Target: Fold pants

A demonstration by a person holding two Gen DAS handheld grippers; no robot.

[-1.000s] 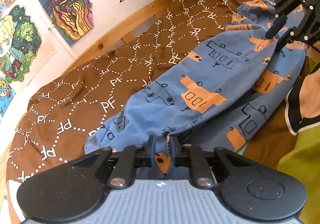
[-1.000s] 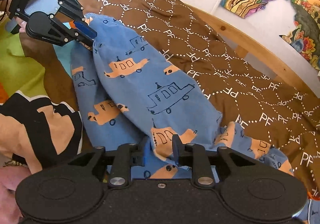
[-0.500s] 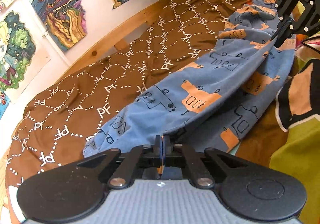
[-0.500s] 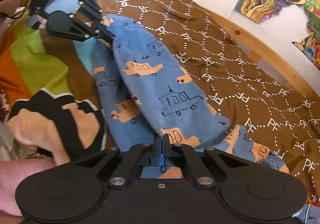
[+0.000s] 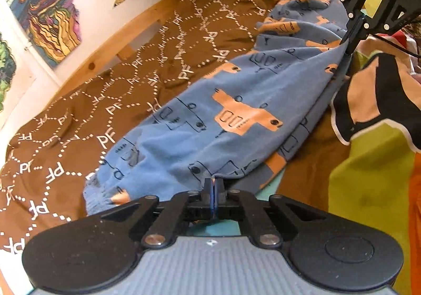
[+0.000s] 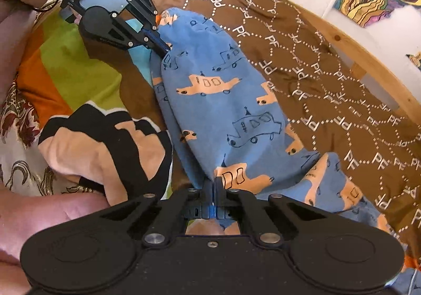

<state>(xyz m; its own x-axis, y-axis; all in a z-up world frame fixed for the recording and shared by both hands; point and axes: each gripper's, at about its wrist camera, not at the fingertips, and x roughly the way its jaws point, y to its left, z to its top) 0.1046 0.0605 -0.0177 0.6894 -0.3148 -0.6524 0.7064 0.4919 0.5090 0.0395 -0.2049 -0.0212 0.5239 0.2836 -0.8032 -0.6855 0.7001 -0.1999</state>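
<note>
Blue pants [image 5: 231, 121] [image 6: 223, 111] printed with orange and outlined vehicles lie on a brown bedspread. My left gripper [image 5: 213, 183] is shut on the edge of one pant leg near its lower end; in the right wrist view it [image 6: 164, 50] pinches the cloth at the far end. My right gripper [image 6: 214, 183] is shut on the same leg's edge toward the waist, and in the left wrist view it [image 5: 347, 49] shows at the upper right. The held leg is lifted and stretched between the two grippers, above the other leg.
The brown bedspread [image 5: 79, 121] with white "PF" hexagons covers the bed, bounded by a wooden rail [image 5: 126, 32] and a wall with paintings [image 5: 50, 13]. A green, orange and black blanket [image 5: 373, 163] lies beside the pants. A person's pink-clad leg [image 6: 47, 216] is close by.
Both grippers have shut on the pant leg's edge and lifted it, so the cloth is now pulled taut between them.
</note>
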